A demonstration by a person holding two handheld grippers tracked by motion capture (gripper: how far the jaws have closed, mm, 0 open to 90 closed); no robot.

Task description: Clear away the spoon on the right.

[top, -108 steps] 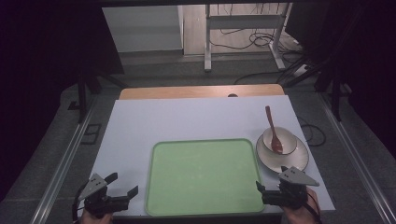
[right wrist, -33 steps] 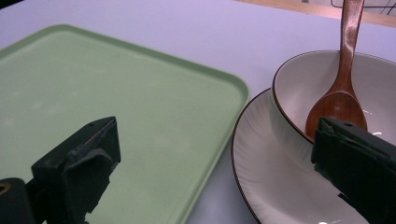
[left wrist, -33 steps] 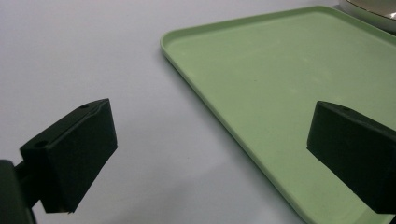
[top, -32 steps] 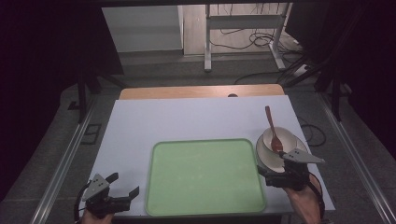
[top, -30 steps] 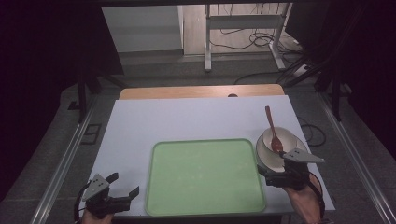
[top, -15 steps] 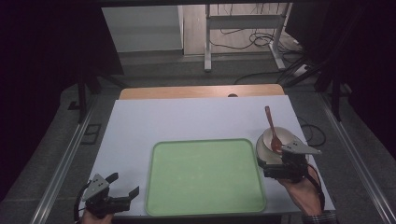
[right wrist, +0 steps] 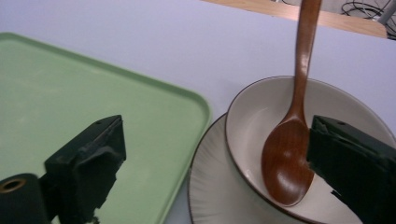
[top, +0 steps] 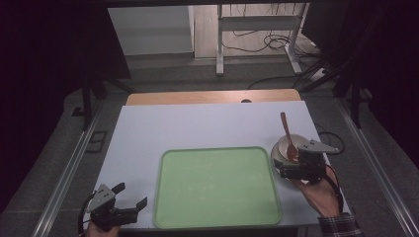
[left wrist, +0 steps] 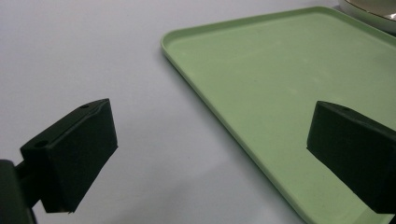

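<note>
A cream bowl point(top: 285, 144) sits on a ribbed cream plate point(right wrist: 210, 186) at the right of the white table. A brown wooden spoon point(top: 287, 138) lies in the bowl with its handle pointing away. In the right gripper view the bowl point(right wrist: 252, 116) and the spoon point(right wrist: 289, 158) lie between my jaws. My right gripper point(top: 292, 163) hovers open at the bowl's near edge, and nothing is held in the right gripper point(right wrist: 219, 172). My left gripper point(top: 132, 195) rests open by the tray's near left corner; the left gripper point(left wrist: 212, 154) holds nothing.
A bare light green tray point(top: 217, 185) lies at the front centre of the table; the tray point(left wrist: 280, 84) passes under my left gripper's right jaw. White tabletop point(top: 197, 123) stretches behind it. A wooden board point(top: 212, 96) runs along the far edge.
My right gripper has moved away from the table's near edge and up to the bowl, with its jaws now over the bowl's rim. The left gripper has stayed put.
</note>
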